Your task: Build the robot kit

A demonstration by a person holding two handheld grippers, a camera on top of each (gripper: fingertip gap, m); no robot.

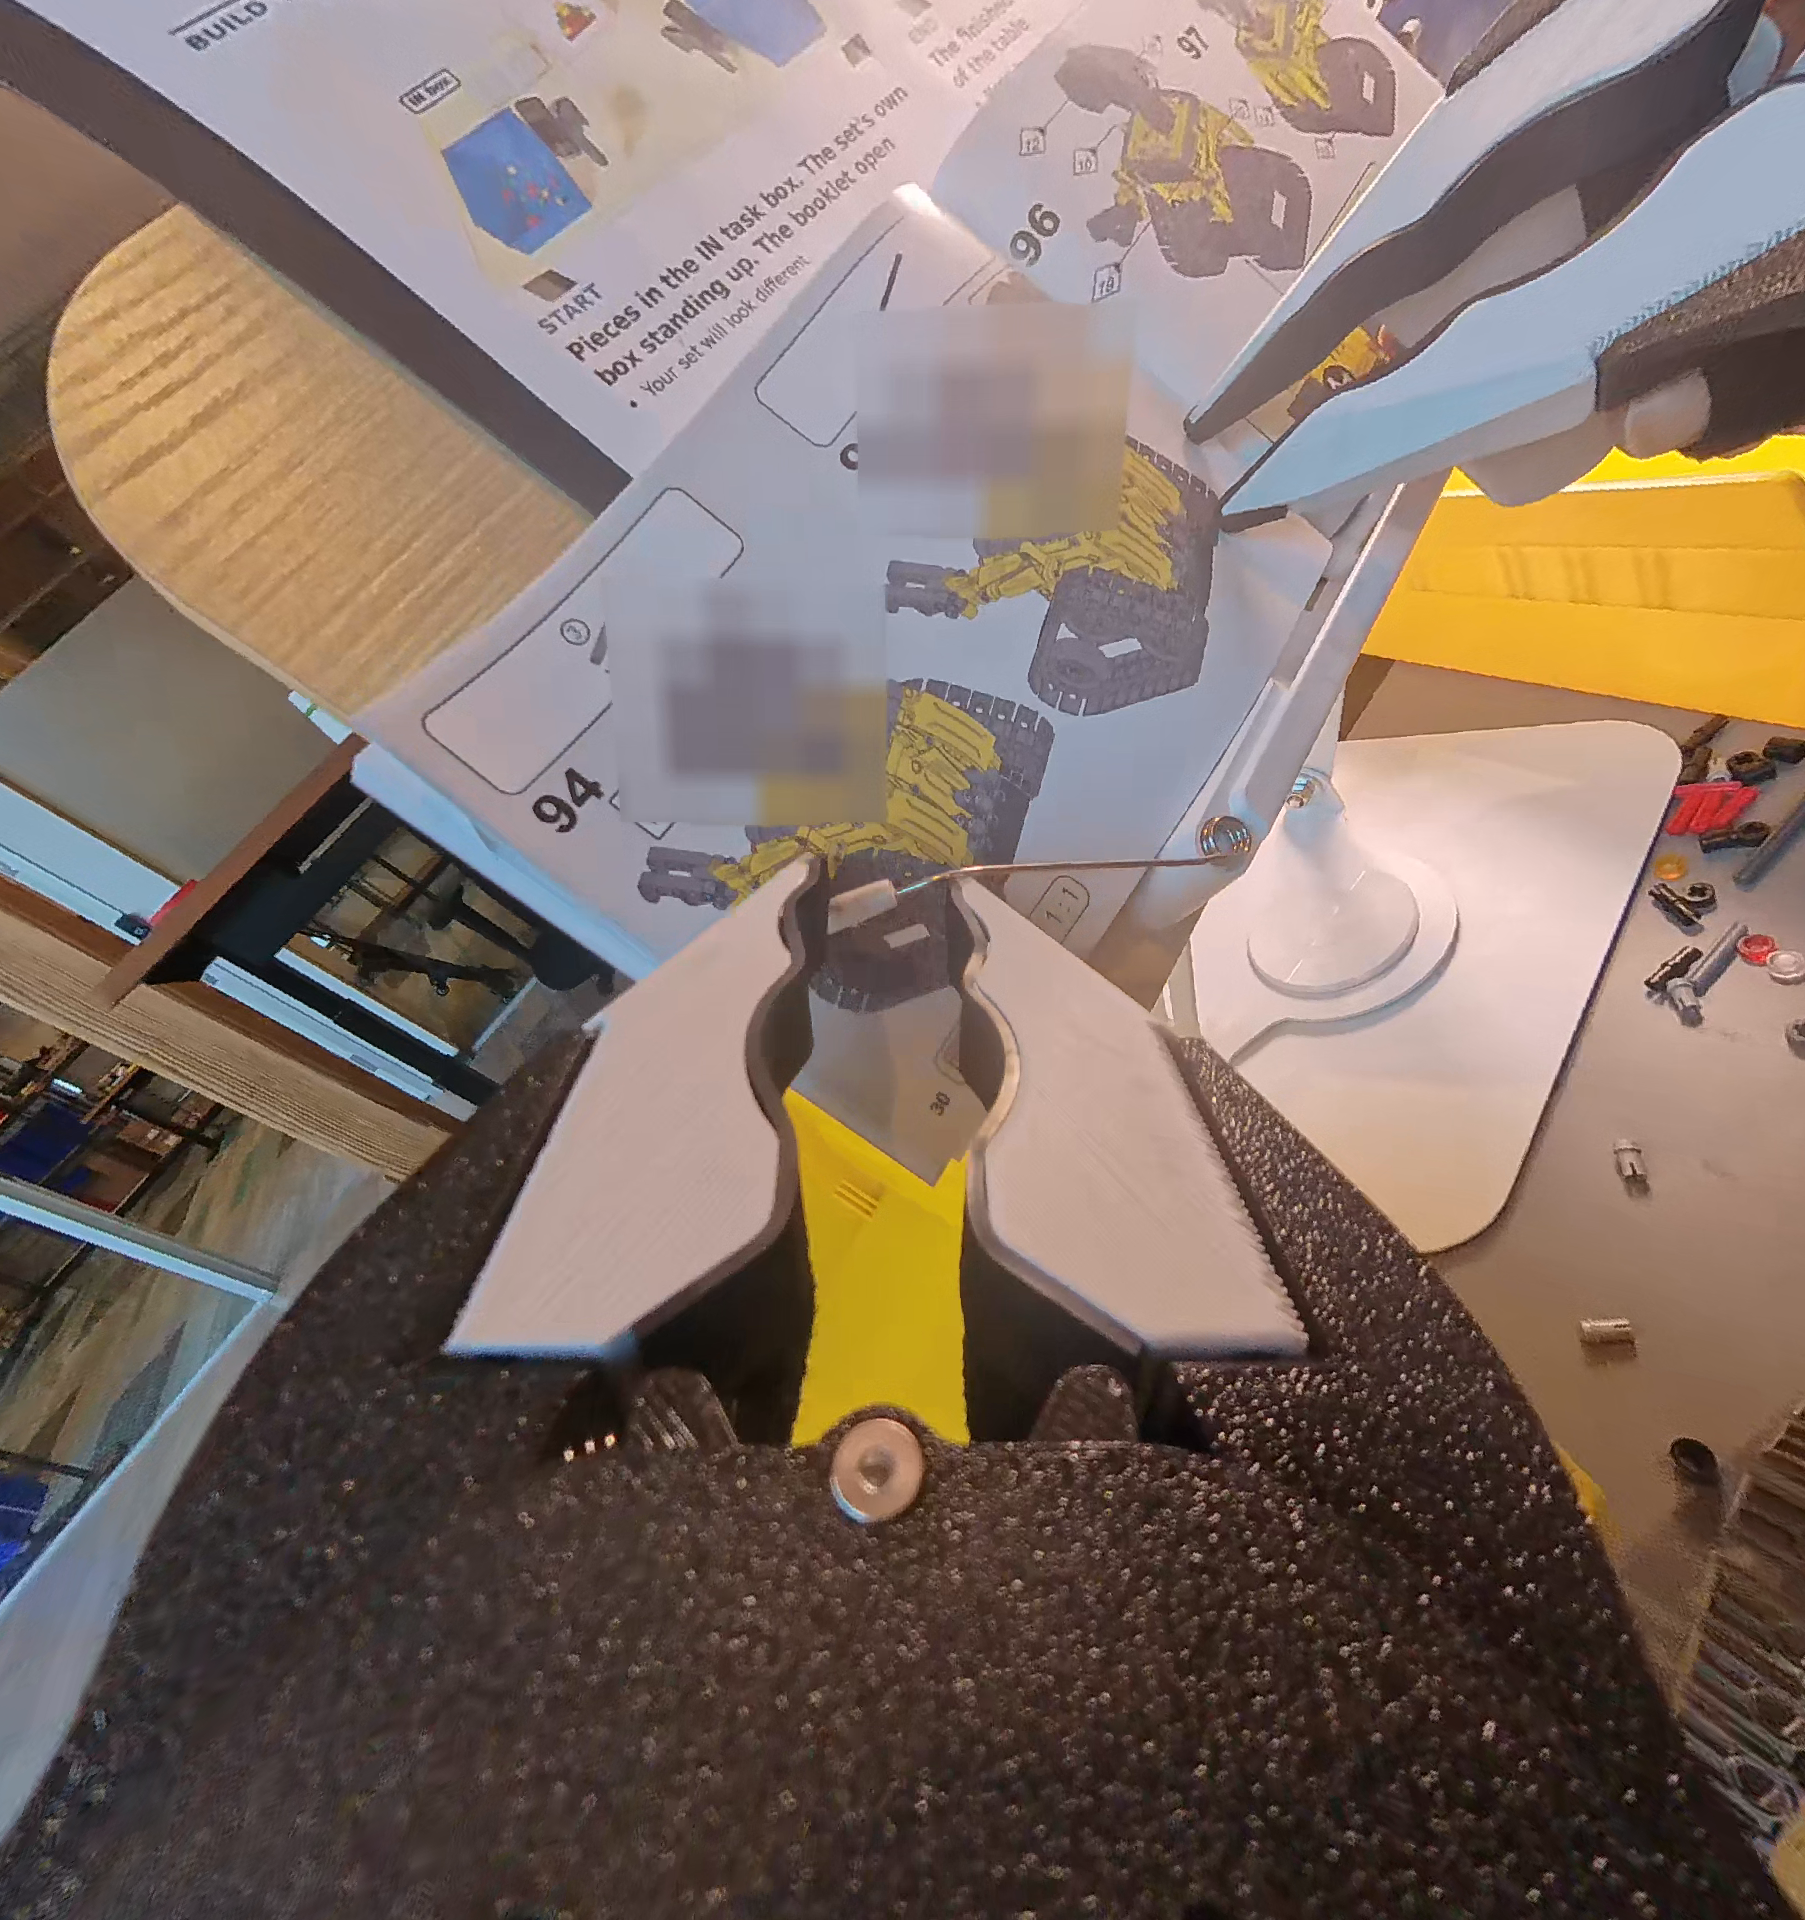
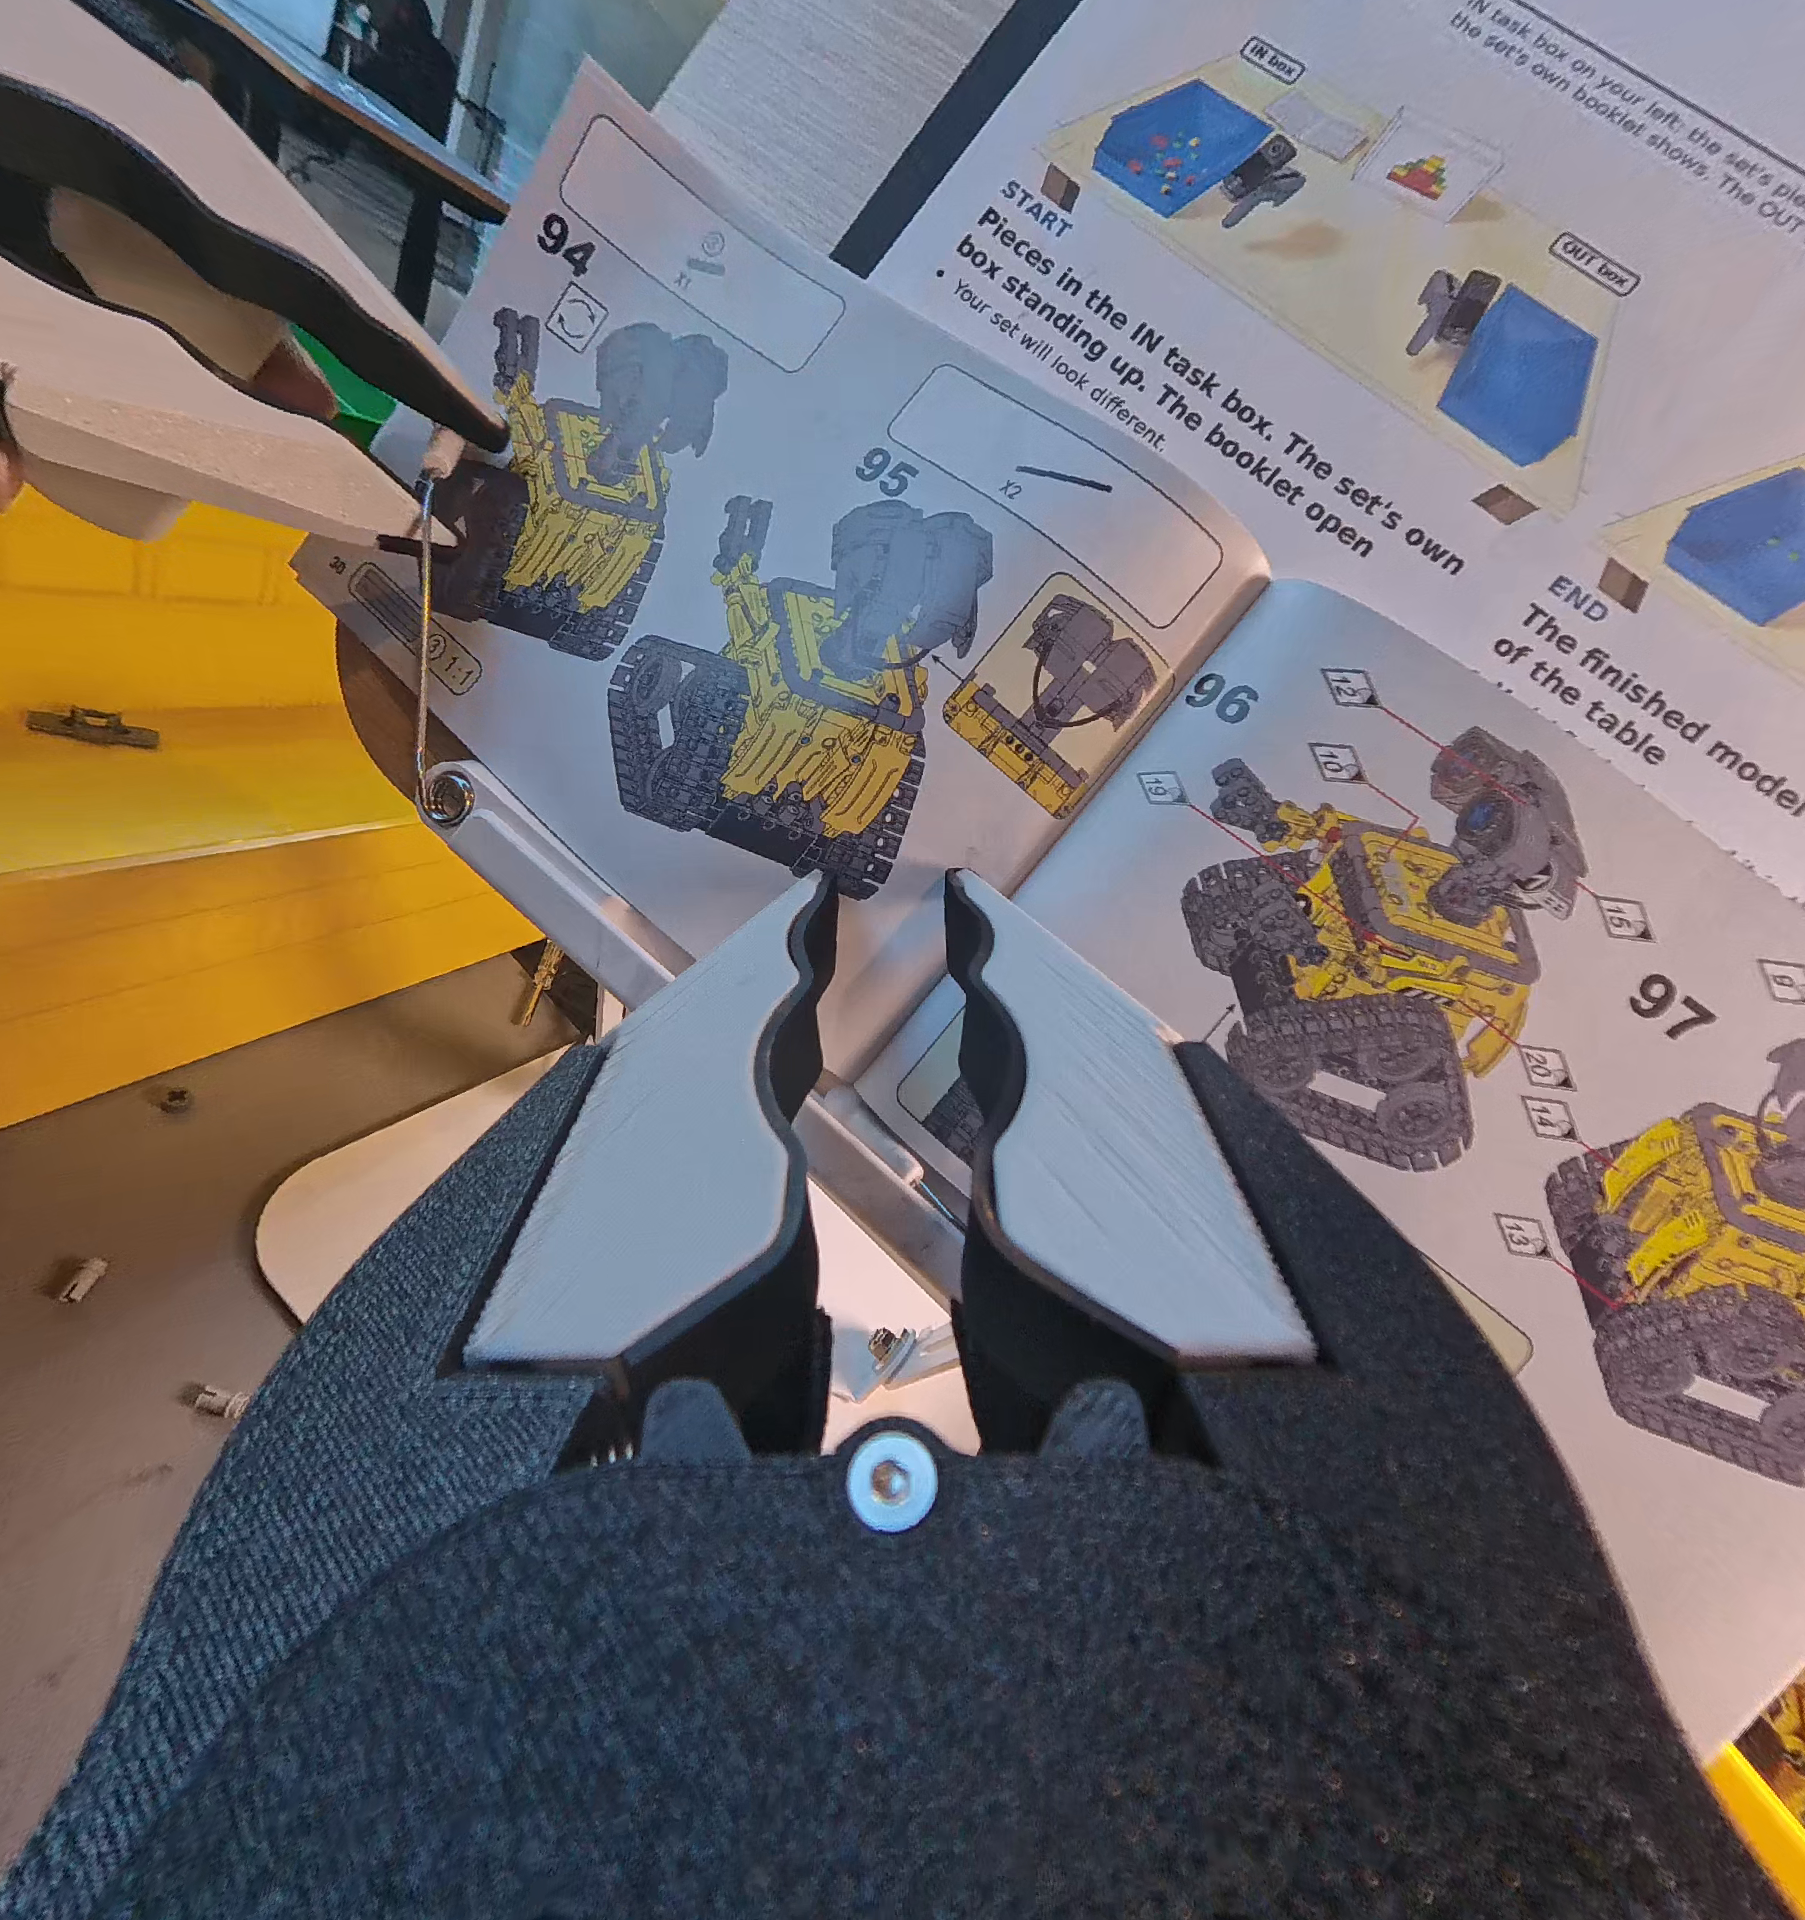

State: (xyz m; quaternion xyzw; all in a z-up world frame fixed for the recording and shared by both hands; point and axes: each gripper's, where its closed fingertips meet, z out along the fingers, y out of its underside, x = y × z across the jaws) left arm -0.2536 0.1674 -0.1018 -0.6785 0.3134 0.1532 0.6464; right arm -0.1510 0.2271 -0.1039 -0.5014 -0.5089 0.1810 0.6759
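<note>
An open building-instruction booklet (image 1: pixel 732 499) stands on a white metal book stand (image 1: pixel 1500 987). The stand's thin wire page-holder arm (image 1: pixel 1064 868) ends in a white cap (image 1: pixel 862 899). My left gripper (image 1: pixel 887 883) is open, and the cap sits between its fingertips, nearer the left one. In the right wrist view the left gripper (image 2: pixel 477 488) is at the booklet's (image 2: pixel 794 582) left page, with the cap (image 2: pixel 443 452) at its upper finger. My right gripper (image 2: pixel 890 883) is open and empty, just in front of the booklet's lower edge near the spine. It also shows in the left wrist view (image 1: pixel 1215 470).
A large printed sheet (image 2: pixel 1293 343) stands behind the booklet. A yellow bin (image 2: pixel 150 883) sits left of the stand, seen also in the left wrist view (image 1: pixel 1604 592). Several small red, black and grey parts (image 1: pixel 1729 821) lie on the dark table (image 1: pixel 1708 1195). Some 12 cm of space lies between my two pairs of fingers.
</note>
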